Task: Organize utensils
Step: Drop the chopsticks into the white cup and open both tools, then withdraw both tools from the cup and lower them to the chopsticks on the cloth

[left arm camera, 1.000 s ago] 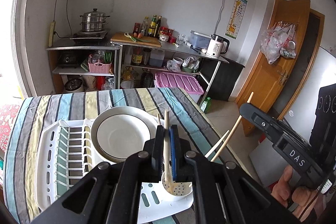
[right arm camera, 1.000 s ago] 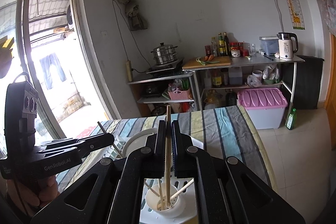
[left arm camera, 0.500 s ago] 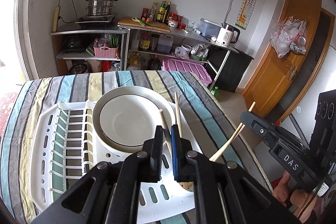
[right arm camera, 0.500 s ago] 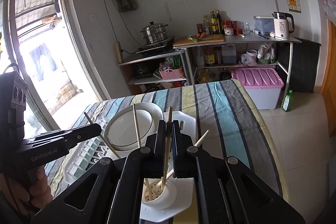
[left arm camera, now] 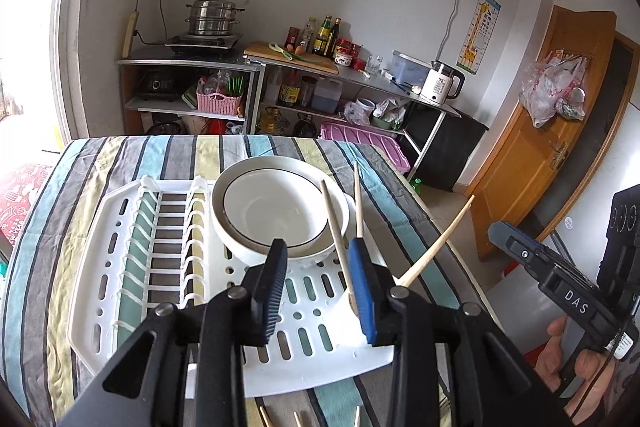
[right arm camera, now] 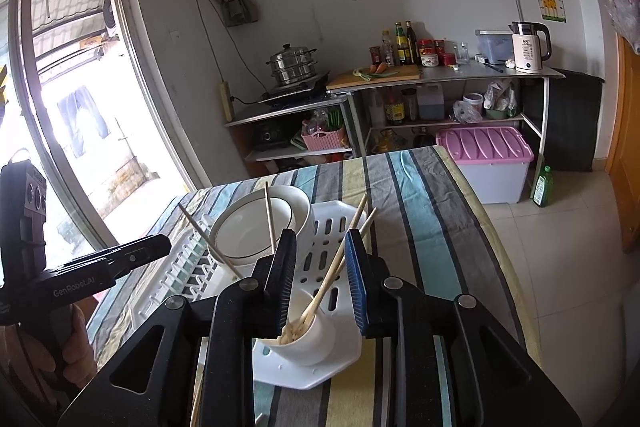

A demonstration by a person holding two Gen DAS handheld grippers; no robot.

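A white dish rack point(left arm camera: 168, 267) lies on the striped table. Its white utensil cup point(right arm camera: 308, 339) holds several wooden chopsticks point(right arm camera: 340, 259) that lean outward. In the left wrist view the chopsticks point(left arm camera: 336, 227) rise just beyond my fingers and the cup is hidden behind the right finger. My left gripper point(left arm camera: 320, 287) is open and empty above the rack's near edge. My right gripper point(right arm camera: 320, 279) is open and empty just above the cup. A white bowl with a dark rim line point(left arm camera: 276, 215) sits in the rack.
More wooden sticks point(left arm camera: 296, 417) lie on the striped cloth point(left arm camera: 60, 187) at the near edge. The table's right edge drops to a tiled floor point(right arm camera: 560, 247). Shelves with a steamer pot point(left arm camera: 214, 15), bottles and a kettle point(left arm camera: 444, 85) stand against the far wall.
Both grippers opened and let go of their chopsticks, which now stand in the cup. Both grippers drew back and up from the cup.
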